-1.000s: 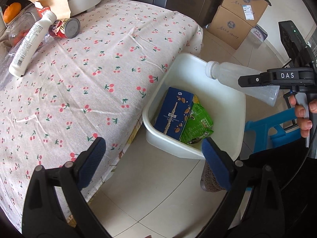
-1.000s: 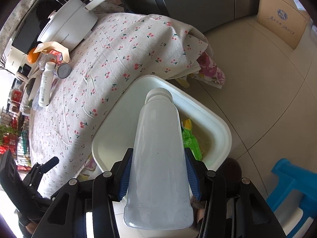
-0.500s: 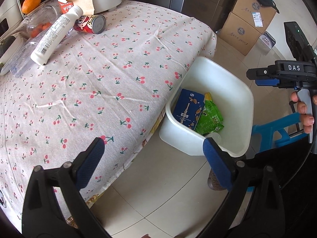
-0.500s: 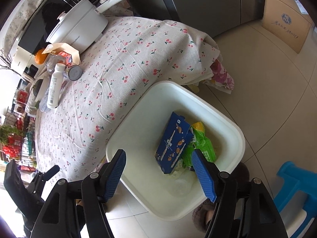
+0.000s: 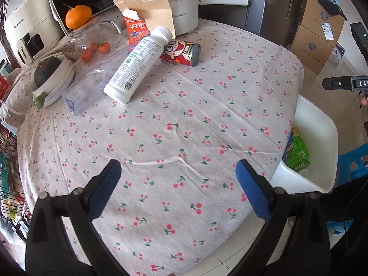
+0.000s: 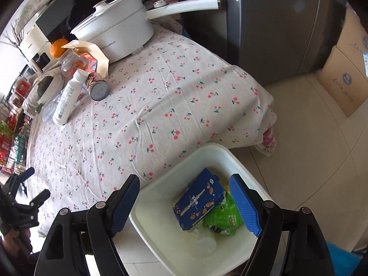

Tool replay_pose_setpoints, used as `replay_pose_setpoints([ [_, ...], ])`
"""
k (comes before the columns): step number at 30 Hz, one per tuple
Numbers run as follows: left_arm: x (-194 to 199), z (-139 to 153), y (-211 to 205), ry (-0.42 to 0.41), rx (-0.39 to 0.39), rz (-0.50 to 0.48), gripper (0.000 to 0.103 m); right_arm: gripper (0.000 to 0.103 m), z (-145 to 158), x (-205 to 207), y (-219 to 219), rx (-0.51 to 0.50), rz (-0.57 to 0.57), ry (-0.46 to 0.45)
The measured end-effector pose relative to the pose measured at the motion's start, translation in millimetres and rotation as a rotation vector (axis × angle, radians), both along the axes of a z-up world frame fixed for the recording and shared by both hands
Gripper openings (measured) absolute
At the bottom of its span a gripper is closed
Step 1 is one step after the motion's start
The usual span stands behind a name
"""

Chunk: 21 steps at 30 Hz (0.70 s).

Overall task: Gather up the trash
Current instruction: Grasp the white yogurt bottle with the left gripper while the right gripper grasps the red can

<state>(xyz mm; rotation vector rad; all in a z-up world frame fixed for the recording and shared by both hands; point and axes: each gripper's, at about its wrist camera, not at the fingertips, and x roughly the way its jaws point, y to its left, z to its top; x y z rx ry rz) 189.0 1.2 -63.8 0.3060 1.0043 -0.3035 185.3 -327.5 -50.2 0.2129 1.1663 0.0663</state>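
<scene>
Both pairs of blue-padded fingers are spread wide with nothing held: the left gripper (image 5: pixel 178 189) is poised over the near part of the cherry-print cloth on the counter (image 5: pixel 184 124), the right gripper (image 6: pixel 184 203) over the white bin (image 6: pixel 214 150) standing on the floor at the counter's edge. Inside the bin a blue snack box (image 6: pixel 199 203) is seen lying on a green wrapper (image 6: pixel 224 217), with a clear plastic bottle (image 6: pixel 203 246) at the near end beside them. Farther back on the cloth, a white labelled bottle (image 5: pixel 138 65) is found lying against a red cartoon can (image 5: pixel 184 54), which is tipped on its side; a clear empty bottle (image 5: pixel 92 87) lies just left of the white one. Behind these, a red carton (image 5: pixel 136 31) and torn brown paper bag (image 5: pixel 149 8) are noted, then a white pot (image 6: pixel 117 32) at the far edge.
</scene>
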Motion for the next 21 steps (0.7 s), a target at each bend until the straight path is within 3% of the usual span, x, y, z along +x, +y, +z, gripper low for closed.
replay_pose_setpoints([
  [6, 64, -5, 20, -0.066, 0.012, -0.041, 0.099, 0.082, -6, 50, 51, -0.045, 0.143, -0.070],
  [15, 132, -20, 32, -0.106, -0.098, -0.136, 0.097, 0.082, -36, 127, 110, -0.008, 0.304, -0.140],
  [18, 144, -24, 28, -0.097, -0.105, -0.177, 0.091, 0.082, -44, 149, 124, 0.015, 0.333, -0.168],
  [21, 154, -32, 25, -0.054, -0.113, -0.203, 0.073, 0.082, -52, 168, 137, 0.050, 0.354, -0.195],
])
